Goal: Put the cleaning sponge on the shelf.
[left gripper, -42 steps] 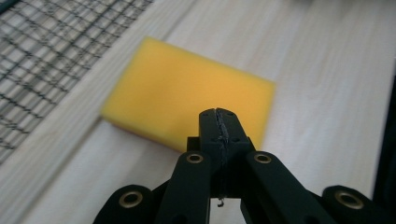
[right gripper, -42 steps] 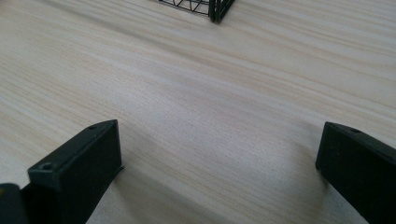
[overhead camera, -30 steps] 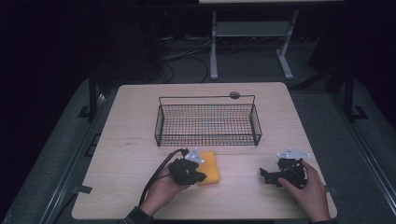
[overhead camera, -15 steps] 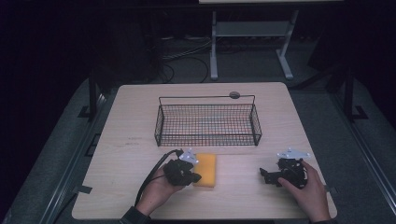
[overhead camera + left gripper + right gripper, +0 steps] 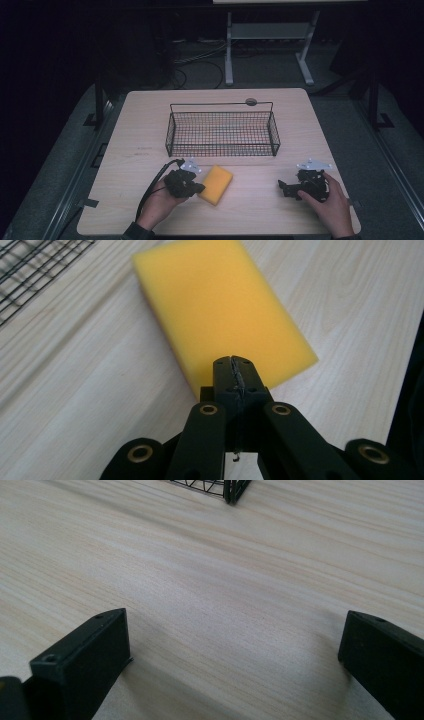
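Fingers pressed together, the left gripper [image 5: 197, 187] touches the yellow sponge [image 5: 217, 184]; the right gripper's [image 5: 285, 188] are spread.

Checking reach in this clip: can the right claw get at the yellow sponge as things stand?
Probably yes. The right claw stands open, jaws facing the yellow sponge, with bare table between them. The left claw, shut, sits at the sponge's far edge, and the wire basket stands farther back.

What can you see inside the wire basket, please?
Through the mesh of the wire basket, just bare table shows; nothing lies in it. The yellow sponge sits outside, in front of it, by the left gripper.
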`<state>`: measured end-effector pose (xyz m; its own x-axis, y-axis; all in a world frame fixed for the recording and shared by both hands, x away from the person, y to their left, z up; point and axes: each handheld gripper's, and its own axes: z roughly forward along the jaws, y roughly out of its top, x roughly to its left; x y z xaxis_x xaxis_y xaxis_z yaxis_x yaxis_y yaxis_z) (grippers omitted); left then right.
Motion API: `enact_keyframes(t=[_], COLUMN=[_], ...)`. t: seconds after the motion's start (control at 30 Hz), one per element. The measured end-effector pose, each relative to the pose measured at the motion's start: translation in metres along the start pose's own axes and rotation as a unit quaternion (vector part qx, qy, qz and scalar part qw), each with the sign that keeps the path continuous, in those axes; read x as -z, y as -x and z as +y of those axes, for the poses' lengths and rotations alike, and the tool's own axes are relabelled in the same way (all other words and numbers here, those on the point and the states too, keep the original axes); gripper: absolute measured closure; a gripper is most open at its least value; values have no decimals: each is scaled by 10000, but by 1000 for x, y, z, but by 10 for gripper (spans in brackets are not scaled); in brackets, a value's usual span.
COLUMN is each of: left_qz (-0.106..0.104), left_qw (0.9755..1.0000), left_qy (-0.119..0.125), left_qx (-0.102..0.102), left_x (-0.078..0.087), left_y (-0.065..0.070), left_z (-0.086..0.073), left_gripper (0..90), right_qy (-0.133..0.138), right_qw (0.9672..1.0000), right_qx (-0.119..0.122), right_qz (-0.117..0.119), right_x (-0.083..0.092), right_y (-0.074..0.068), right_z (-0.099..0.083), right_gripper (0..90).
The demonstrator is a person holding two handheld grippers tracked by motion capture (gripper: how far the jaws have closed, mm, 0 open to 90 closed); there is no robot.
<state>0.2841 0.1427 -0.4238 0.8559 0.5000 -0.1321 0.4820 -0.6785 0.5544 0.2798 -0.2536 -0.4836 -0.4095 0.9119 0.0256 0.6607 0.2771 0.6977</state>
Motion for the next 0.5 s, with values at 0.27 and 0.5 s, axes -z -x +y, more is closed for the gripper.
enact_keyframes(t=[0.27, 0.5], left_qz=[142, 231], left_qw=[9998, 9993], left_qy=[34, 63], left_qx=[150, 272], left_x=[6, 11], left_y=[-9, -17], left_z=[-7, -11], left_gripper=[896, 896], right_qy=[-1, 0], right_qw=[10000, 10000], right_qx=[-1, 0], right_qz=[0, 0], right_x=[0, 0], right_y=[0, 0], right_z=[0, 0], right_gripper=[0, 0])
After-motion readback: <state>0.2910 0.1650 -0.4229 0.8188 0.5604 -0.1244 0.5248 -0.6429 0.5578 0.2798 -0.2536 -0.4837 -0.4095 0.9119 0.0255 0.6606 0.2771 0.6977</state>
